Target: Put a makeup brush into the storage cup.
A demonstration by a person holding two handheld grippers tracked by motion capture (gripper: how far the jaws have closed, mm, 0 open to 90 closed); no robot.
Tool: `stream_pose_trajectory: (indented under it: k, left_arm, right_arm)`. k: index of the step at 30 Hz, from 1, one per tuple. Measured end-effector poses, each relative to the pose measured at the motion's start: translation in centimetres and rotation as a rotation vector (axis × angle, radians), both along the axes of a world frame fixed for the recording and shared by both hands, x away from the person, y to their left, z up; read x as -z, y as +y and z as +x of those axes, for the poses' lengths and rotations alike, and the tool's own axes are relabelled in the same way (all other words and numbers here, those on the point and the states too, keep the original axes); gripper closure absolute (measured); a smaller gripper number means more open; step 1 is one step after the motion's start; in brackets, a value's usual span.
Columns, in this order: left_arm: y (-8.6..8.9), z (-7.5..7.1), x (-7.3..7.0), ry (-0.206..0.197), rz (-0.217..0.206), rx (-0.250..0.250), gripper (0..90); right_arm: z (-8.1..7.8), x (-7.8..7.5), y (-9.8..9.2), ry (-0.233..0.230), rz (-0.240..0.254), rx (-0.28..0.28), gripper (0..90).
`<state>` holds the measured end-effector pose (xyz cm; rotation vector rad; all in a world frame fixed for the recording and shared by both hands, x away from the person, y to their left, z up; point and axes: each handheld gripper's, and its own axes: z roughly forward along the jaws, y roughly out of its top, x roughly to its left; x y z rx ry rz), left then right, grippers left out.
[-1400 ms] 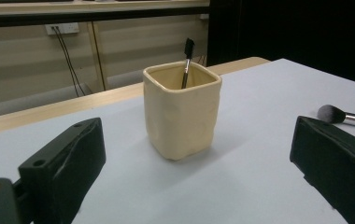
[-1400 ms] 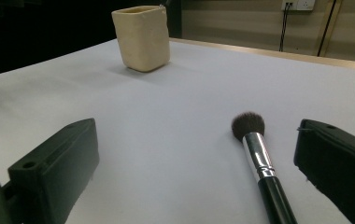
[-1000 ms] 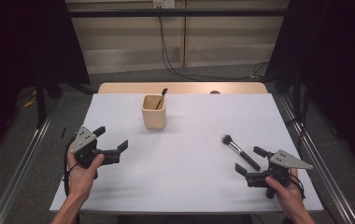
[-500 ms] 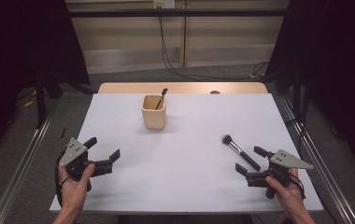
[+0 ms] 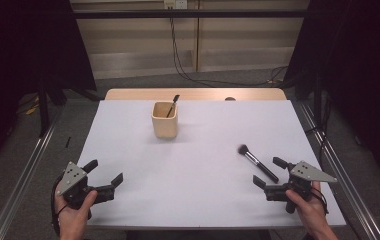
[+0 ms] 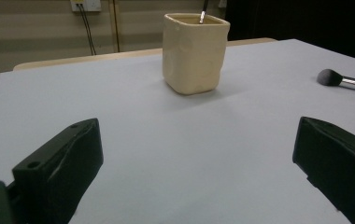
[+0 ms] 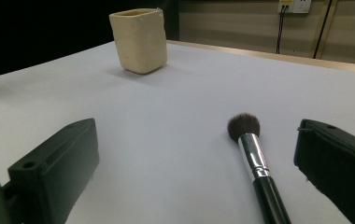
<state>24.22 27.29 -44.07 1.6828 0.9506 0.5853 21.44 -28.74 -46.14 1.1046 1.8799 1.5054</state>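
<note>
- The makeup brush (image 5: 257,163) lies flat on the white table (image 5: 198,150), towards its right near corner, with the dark bristle head pointing away from the person and the black handle running back towards the right claw (image 5: 270,173).
- In the right gripper view the brush (image 7: 255,163) lies between the two black jaws, nearer the right-hand one, with a shiny metal collar between bristles and handle; neither jaw touches it.
- The right claw is spread wide and holds nothing; a hand (image 5: 310,212) grips it at the table's near edge.
- The left claw (image 5: 103,176) sits well apart from the brush, at the left near corner, also spread wide and with nothing between its jaws; a hand (image 5: 73,215) holds it from below.
- A cream cup (image 5: 164,120) stands upright near the far middle of the table, well apart from both claws and from the brush.
- A second thin tool (image 5: 172,105) with a dark handle leans out of the cup towards its far right corner.
- Open white surface lies between each claw and the cup, and nothing stands between the right claw and the brush.
- A strip of bare wood (image 5: 198,94) shows along the table's far edge, with a small dark round thing (image 5: 230,99) on it that is too small to tell.
- Behind the table black cables (image 5: 178,55) hang from a wall socket (image 5: 174,4); metal rails (image 5: 25,175) run along the floor at both sides.
- No readable writing or brand mark shows on the cup, the brush or the claws.
</note>
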Motion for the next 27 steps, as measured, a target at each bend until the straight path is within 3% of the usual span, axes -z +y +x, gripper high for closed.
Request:
stream_pose_trajectory:
  k: [6, 12, 27]
  left_arm:
    - [0.2, 0.1, 0.0, -0.001, 0.017, -0.008, 1.9]
    - [0.2, 0.3, 0.1, 0.003, 0.023, 0.010, 2.0]
    - [0.4, 0.4, 0.1, -0.016, 0.003, -0.014, 2.6]
  right_arm:
    - [0.0, -0.2, 0.0, -0.008, 0.015, -0.006, 0.0]
    - [0.6, -0.5, 0.1, -0.006, 0.020, 0.024, 0.5]
    - [2.6, -2.2, 0.2, 0.005, 0.013, 0.016, 0.7]
